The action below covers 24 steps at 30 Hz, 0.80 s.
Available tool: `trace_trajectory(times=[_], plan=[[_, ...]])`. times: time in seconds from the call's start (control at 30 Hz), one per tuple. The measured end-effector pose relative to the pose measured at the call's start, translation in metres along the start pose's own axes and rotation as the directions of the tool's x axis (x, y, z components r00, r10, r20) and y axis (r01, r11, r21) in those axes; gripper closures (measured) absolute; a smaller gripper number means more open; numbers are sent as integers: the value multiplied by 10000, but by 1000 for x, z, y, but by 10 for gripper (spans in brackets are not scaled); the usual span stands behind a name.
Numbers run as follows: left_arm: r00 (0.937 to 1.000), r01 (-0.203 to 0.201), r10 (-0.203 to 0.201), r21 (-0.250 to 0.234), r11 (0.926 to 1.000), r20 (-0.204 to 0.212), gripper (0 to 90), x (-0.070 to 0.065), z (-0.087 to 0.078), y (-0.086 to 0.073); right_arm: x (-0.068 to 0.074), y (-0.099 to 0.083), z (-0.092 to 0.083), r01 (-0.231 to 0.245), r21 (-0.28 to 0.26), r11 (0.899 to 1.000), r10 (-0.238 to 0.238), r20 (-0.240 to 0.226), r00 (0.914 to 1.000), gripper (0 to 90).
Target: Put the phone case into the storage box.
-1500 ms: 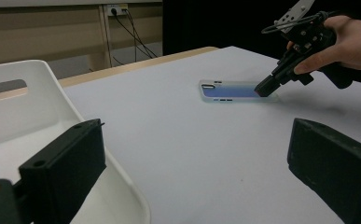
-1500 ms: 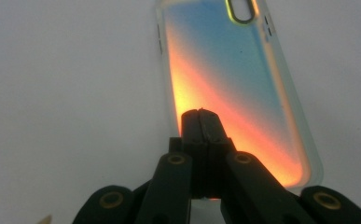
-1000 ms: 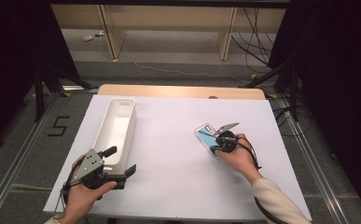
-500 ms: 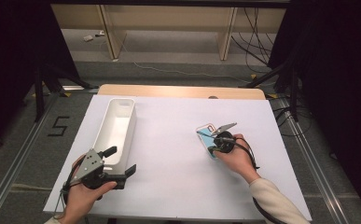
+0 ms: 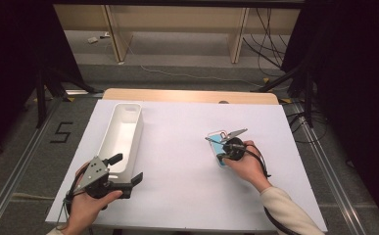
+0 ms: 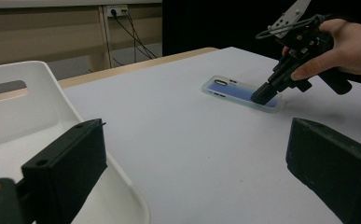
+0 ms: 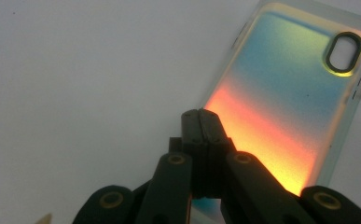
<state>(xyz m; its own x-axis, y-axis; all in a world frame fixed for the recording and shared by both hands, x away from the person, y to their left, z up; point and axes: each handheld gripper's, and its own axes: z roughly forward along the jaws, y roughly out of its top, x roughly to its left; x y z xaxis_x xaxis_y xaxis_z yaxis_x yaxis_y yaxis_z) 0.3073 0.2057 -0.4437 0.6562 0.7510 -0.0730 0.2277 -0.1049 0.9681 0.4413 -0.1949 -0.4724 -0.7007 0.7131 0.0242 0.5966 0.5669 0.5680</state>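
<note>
A translucent phone case (image 5: 215, 140) with a blue-to-orange sheen lies flat on the white table, right of the middle. My right gripper (image 5: 221, 156) points down onto its near end, jaws pressed together, tips touching the case by its edge. In the right gripper view the shut tips (image 7: 200, 116) sit at the case's (image 7: 285, 88) left rim; nothing shows between them. From the left gripper view the case (image 6: 239, 89) and that gripper (image 6: 261, 98) appear far off. My left gripper (image 5: 126, 169) rests open at the front left, jaws (image 6: 197, 177) wide apart and empty, beside the bin.
A long white plastic bin (image 5: 139, 128) with handle slots stands lengthwise at the left, its near end (image 6: 24, 107) close to my left gripper. A wooden strip (image 5: 187, 95) runs along the table's far edge. Cables lie on the floor beyond.
</note>
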Motion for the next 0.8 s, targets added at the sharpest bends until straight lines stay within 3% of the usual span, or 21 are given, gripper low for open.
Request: trace_trajectory(times=[0.8], plan=[[10000, -6, 6, -31, 10000, 13, 50, 0, -1, 0, -2, 0, -2, -101, -229, 9997, 103, 107, 9999, 900]])
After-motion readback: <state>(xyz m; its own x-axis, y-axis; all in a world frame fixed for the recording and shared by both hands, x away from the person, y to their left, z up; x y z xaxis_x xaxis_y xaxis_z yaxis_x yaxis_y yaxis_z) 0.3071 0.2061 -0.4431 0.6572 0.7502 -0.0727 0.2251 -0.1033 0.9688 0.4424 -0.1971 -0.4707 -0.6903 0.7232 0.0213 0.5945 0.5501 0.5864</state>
